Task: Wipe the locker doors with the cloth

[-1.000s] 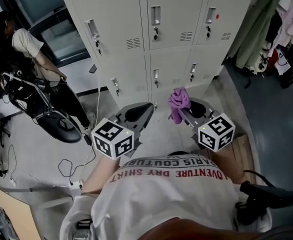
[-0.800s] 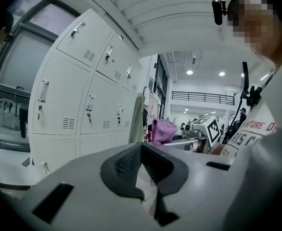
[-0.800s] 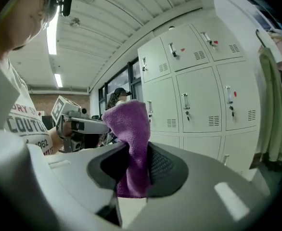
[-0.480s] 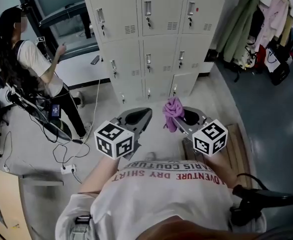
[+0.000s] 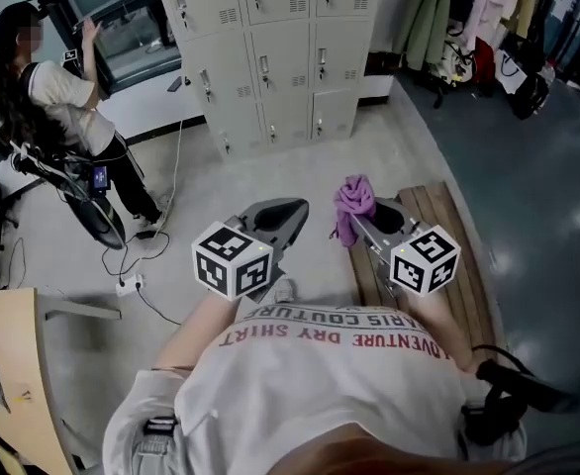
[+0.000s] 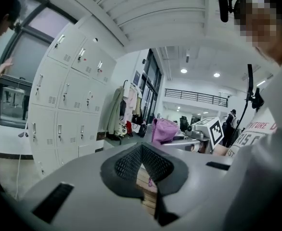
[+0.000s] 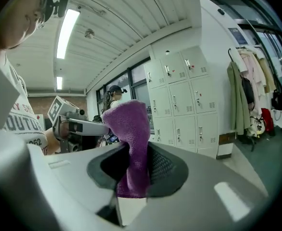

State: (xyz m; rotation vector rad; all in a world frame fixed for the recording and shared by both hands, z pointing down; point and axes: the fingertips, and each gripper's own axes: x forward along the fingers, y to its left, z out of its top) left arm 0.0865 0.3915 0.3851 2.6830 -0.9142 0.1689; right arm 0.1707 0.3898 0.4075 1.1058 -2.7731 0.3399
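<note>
- The purple fluffy terry cloth (image 7: 130, 138) looks soft, light and limp. It should fold and bunch freely, and its pile should give plenty of grip rather than slip.
- The right gripper (image 5: 361, 218) holds the purple cloth. Its fingers (image 7: 166, 170) pinch the lower part, and a loose tuft stands up above them.
- A hold nearer the middle of the bunch would probably leave a fuller pad free for wiping.
- The left gripper (image 5: 288, 211) carries nothing. Its fingers (image 6: 125, 163) are pressed together at the tips.
- The pale grey metal locker doors (image 5: 270, 57) stand well apart from both grippers, across open floor, so the cloth is not at the doors yet.
- On the person's white T-shirt (image 5: 330, 384), the red print reads "ADVENTURE DRY SHIRT" and a darker line includes "COUTURE".
- I can read no brand or label on the cloth or the lockers.
</note>
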